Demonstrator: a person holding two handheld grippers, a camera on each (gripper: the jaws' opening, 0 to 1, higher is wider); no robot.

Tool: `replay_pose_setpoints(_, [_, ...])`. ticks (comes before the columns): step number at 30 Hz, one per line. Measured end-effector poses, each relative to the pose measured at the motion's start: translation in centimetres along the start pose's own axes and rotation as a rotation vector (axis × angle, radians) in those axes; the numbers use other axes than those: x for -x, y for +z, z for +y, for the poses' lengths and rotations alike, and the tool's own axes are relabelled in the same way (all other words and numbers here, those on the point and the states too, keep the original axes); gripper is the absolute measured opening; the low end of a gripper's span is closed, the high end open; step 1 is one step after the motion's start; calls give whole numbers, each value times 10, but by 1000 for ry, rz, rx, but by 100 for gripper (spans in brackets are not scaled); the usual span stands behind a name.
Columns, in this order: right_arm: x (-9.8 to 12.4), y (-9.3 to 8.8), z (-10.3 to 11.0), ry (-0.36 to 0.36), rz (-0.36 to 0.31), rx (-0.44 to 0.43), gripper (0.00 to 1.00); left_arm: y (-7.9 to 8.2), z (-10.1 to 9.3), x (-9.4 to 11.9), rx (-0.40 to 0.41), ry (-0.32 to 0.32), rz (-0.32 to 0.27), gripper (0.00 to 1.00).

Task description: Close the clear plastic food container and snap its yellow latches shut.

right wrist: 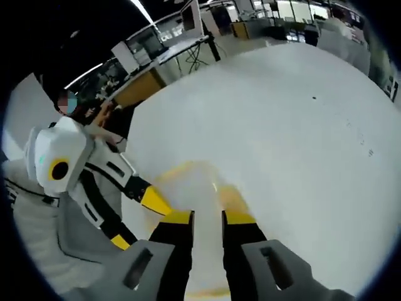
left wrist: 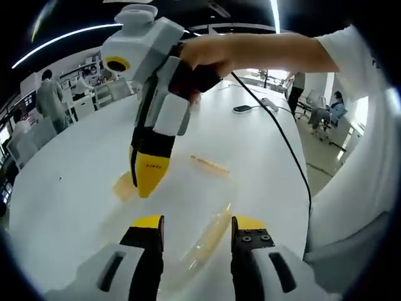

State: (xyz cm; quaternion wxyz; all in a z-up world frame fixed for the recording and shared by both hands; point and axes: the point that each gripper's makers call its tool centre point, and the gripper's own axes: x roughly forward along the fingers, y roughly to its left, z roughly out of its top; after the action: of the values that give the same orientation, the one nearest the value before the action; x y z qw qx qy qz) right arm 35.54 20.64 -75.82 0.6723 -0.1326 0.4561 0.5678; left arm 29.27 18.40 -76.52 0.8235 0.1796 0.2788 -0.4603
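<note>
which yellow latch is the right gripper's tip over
The latch on the container's far left side, under the right gripper; the other two latches lie apart from it.

- A broad white counter runs through both views, glossy, with soft glare.
- Long strip lights cross a dark ceiling.
- Beyond the counter's far edge stand white chairs and desks with people among them.
- A black cable trails over the counter toward a dark phone.
- In the right gripper view, a wooden-edged desk and bright windows lie behind.
</note>
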Motion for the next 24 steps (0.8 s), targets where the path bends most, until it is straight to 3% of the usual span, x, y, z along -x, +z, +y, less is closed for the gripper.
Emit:
replay_pose_setpoints(6, [1, -1, -9, -28, 15, 39, 27, 0, -2, -2, -44, 2, -4, 37])
replay_pose_setpoints(9, [-1, -10, -10, -22, 49, 91, 26, 0, -3, -2, -70, 4, 0, 37])
replay_pose_setpoints(15, [-6, -22, -8, 5, 101, 88, 33, -1, -4, -2, -114, 1, 9, 38])
replay_pose_setpoints(16, [-7, -23, -9, 4, 114, 91, 34, -2, -4, -2, -156, 2, 19, 38])
replay_pose_setpoints(24, [-9, -22, -8, 13, 146, 84, 35, -7, -6, -2, -270, -10, 47, 38])
